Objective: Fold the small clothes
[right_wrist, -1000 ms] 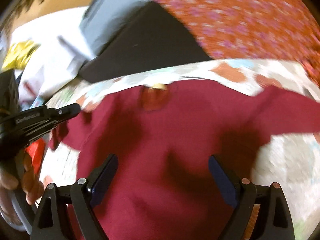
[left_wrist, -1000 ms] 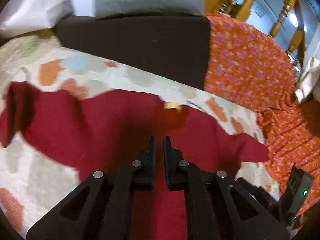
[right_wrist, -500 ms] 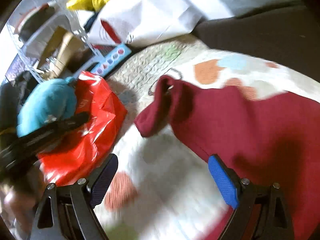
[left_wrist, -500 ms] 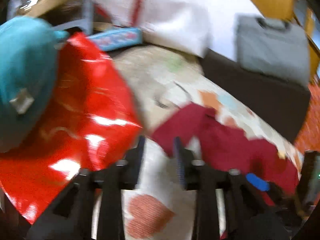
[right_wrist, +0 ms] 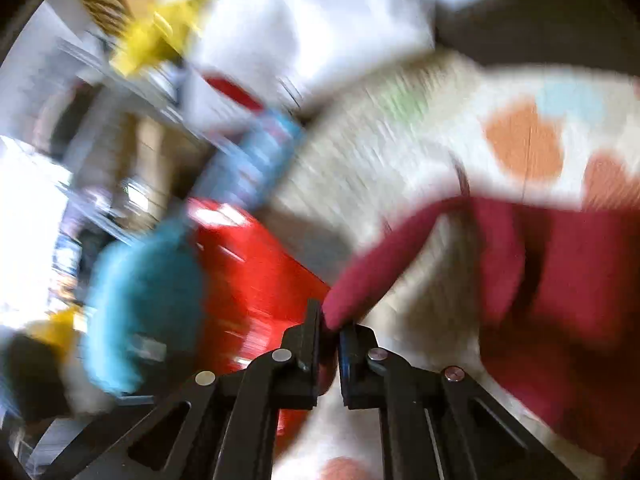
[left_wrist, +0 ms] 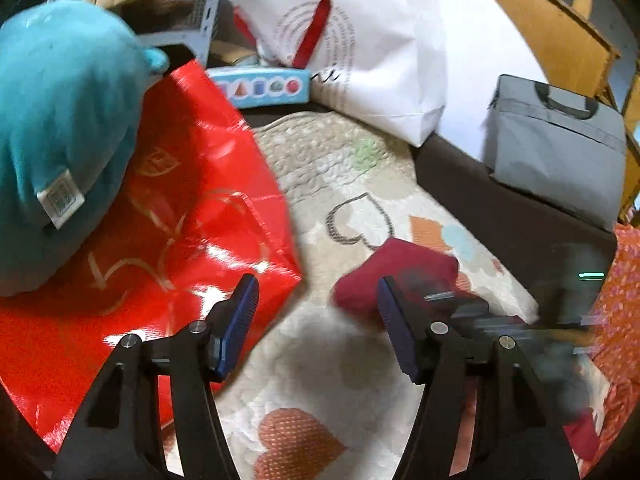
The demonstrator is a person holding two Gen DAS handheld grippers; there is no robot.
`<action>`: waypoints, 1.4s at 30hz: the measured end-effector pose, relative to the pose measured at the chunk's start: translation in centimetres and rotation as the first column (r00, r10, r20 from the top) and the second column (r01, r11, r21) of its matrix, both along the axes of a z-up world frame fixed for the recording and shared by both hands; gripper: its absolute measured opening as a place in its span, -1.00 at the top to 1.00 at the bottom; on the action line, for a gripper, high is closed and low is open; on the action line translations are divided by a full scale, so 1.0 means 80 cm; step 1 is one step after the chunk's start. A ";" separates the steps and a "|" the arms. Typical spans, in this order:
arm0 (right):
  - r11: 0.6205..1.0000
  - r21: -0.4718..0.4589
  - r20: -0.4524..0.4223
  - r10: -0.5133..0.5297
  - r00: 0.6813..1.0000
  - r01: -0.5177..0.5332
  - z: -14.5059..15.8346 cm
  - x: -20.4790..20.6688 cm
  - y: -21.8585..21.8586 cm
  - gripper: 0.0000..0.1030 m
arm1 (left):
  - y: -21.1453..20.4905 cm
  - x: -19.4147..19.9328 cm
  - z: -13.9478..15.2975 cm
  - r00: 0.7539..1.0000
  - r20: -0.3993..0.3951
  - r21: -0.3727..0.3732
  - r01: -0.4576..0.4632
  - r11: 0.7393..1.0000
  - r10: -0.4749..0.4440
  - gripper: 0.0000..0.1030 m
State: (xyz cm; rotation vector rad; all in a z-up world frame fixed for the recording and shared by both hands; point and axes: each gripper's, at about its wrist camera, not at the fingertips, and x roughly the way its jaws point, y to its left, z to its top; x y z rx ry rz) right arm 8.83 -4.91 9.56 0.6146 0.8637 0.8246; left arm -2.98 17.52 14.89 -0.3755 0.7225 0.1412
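Fingers [right_wrist: 310, 334] of right gripper [right_wrist: 329, 332] pinched tight on sleeve tip of maroon garment [right_wrist: 560, 280], sleeve stretched up off quilt [right_wrist: 400, 152], rest of garment spread to the right. R view badly blurred. Left gripper [left_wrist: 318, 308] spread wide, holding nothing, poised over quilt w/ sleeve end just beside right pad. Red plastic bag [left_wrist: 180, 220] close on left, teal plush [left_wrist: 60, 120] atop it. White paper bag [left_wrist: 360, 52] & grey case [left_wrist: 556, 148] further back.
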 end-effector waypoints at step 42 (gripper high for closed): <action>0.582 -0.441 0.099 -0.725 0.681 0.684 -0.025 -0.218 -0.559 0.86 | -0.278 0.038 -0.135 0.846 -0.332 0.115 0.475 0.873 -0.417 -0.19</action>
